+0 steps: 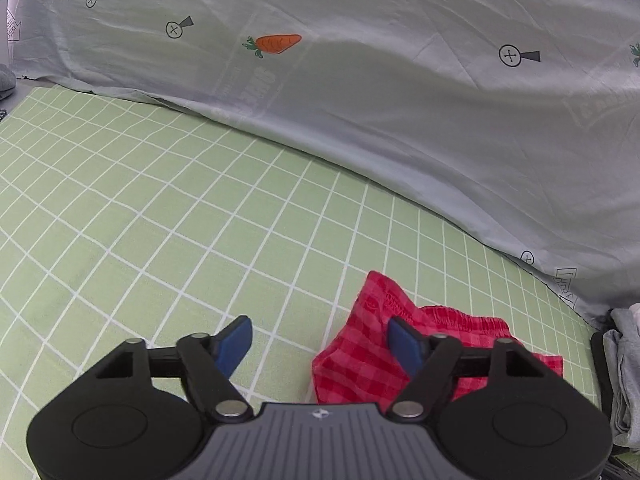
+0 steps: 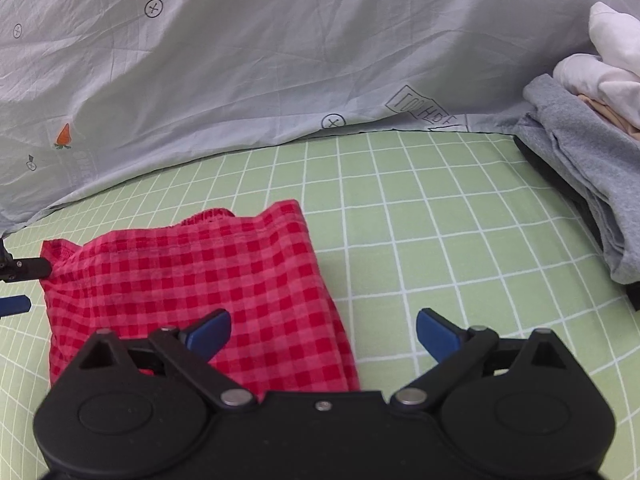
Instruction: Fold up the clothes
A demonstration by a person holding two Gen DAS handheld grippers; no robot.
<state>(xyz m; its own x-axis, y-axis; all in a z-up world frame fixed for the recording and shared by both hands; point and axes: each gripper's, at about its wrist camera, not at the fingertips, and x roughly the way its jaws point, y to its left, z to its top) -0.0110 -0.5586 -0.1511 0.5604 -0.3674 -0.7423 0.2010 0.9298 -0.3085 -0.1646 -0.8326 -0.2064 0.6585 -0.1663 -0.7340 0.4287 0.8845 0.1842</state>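
A folded pair of red checked shorts (image 2: 192, 292) lies flat on a green grid-patterned sheet (image 2: 440, 240), with its elastic waistband on the edge nearest a pale grey printed cover (image 2: 280, 60) that rises behind it. The left hand-held gripper (image 1: 320, 340) is spread wide with nothing between its blue fingertips (image 1: 236, 340); one fingertip stands over the bare sheet beside the shorts (image 1: 360, 352) and the other in front of the red cloth, and contact cannot be judged from this view. The right hand-held gripper (image 2: 324, 332) is likewise wide open and empty, one blue fingertip (image 2: 208, 332) over the shorts and the other over the green sheet just beside their edge. In the right wrist view, part of the left hand-held gripper appears at the far corner of the shorts. Well apart from the shorts, beside the grey cover, sits a stack of clothes: a grey garment (image 2: 580, 168) beneath white ones (image 2: 608, 60).
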